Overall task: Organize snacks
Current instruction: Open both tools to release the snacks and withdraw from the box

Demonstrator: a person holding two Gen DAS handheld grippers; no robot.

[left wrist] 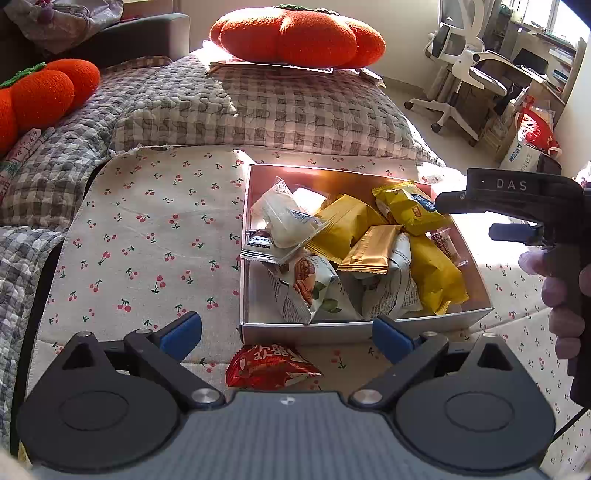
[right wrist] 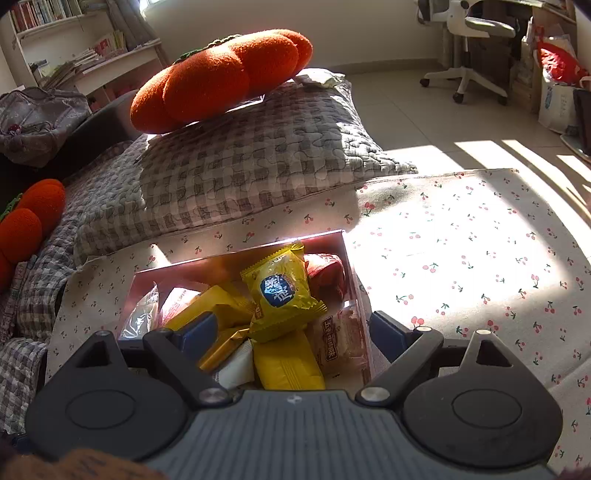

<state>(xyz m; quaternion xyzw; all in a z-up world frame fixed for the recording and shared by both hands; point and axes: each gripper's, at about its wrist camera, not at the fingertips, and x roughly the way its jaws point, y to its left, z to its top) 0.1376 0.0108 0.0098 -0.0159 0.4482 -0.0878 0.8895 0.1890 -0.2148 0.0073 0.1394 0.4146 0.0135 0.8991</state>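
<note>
A shallow cardboard box point(left wrist: 332, 330) stands on a cherry-print cloth point(left wrist: 147, 240), piled with yellow, white and nut-print snack packets. A red snack packet point(left wrist: 269, 365) lies on the cloth just outside the box's near wall. My left gripper point(left wrist: 286, 330) hangs open above it, blue pads wide apart and holding nothing. My right gripper point(right wrist: 293, 328) is open over the box point(right wrist: 236, 254). A yellow packet with a blue label point(right wrist: 280, 291) rests on top of the pile between its fingers, touching neither pad. A hand point(left wrist: 561, 295) holds the right tool at the box's right side.
A grey checked quilted pillow point(left wrist: 266, 107) lies right behind the box, with an orange pumpkin cushion point(left wrist: 299, 35) on top. A second orange cushion point(left wrist: 40, 96) is at the far left. A white office chair point(left wrist: 461, 62) and bags stand on the tiled floor at the right.
</note>
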